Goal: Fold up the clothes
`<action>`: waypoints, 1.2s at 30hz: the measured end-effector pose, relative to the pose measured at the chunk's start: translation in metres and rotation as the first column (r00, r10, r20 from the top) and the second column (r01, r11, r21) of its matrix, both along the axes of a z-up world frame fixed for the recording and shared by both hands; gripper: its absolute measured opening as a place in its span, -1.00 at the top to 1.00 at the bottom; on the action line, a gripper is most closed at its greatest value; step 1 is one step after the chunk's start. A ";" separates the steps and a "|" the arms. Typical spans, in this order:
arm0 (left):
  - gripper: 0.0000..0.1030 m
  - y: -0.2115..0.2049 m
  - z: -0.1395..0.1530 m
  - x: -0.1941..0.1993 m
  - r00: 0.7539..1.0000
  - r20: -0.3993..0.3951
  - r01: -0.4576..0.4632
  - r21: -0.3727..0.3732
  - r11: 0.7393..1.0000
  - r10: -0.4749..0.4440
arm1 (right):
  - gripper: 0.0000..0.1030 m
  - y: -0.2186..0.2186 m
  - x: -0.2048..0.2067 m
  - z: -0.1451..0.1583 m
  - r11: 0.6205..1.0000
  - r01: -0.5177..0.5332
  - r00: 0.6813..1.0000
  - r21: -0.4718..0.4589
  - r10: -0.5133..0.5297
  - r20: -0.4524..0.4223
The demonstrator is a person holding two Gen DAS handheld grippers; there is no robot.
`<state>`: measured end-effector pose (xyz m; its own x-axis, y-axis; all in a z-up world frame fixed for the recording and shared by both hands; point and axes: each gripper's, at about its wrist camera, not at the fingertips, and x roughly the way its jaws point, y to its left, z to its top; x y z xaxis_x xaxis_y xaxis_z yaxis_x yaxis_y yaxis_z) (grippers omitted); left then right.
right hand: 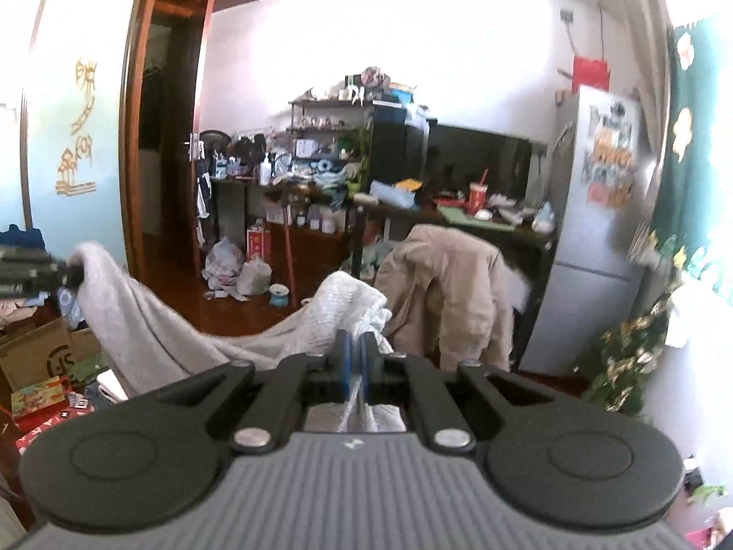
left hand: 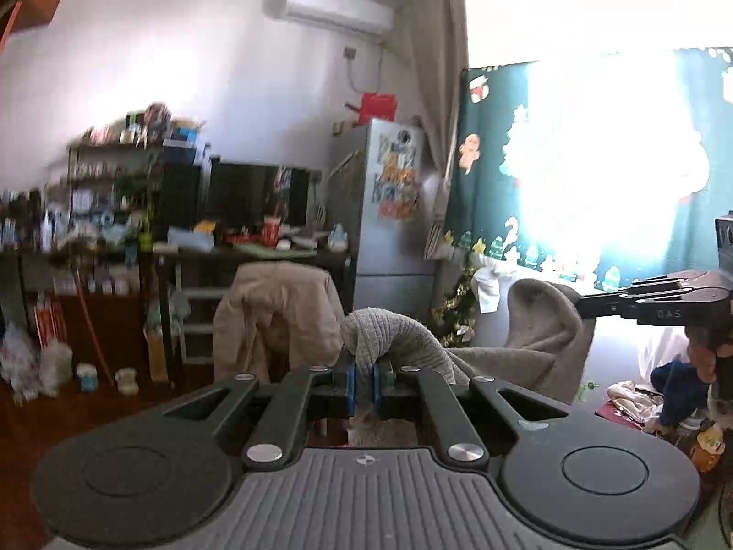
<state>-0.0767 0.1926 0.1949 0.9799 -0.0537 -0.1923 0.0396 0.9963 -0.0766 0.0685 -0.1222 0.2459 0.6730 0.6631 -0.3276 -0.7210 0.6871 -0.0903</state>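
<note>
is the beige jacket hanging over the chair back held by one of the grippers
No, the beige jacket hangs free on the chair, apart from both grippers.

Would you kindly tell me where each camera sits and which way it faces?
Left wrist: on the left gripper, looking roughly level at the fridge and bright window; the right gripper enters at right.
Right wrist: on the right gripper, facing the cluttered desk; the left gripper shows at left.
Shared: the grey garment both pinch, the beige coat.
</note>
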 end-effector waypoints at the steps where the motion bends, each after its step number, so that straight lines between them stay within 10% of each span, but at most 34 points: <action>1: 0.87 -0.002 0.006 -0.003 1.000 0.006 -0.001 0.017 1.000 0.001 | 0.91 -0.005 -0.009 0.008 1.000 -0.002 1.000 0.003 0.002 0.007; 11: 0.87 0.008 -0.017 0.064 0.991 -0.125 -0.033 0.079 0.996 0.043 | 0.91 -0.006 -0.016 0.010 1.000 0.030 0.997 -0.007 -0.030 -0.074; 22: 0.87 0.054 -0.170 0.228 0.888 -0.446 -0.071 0.112 0.991 0.114 | 0.90 0.082 0.130 -0.158 0.970 0.112 0.936 -0.216 -0.176 -0.305; 32: 0.85 0.084 -0.259 0.325 0.815 -0.563 -0.125 0.064 0.990 0.139 | 0.90 0.138 0.268 -0.305 0.946 0.178 0.855 -0.271 -0.285 -0.433; 36: 0.35 0.090 -0.282 0.335 0.792 -0.599 -0.138 0.012 0.990 0.118 | 0.77 0.147 0.300 -0.342 0.952 0.146 0.844 -0.268 -0.262 -0.468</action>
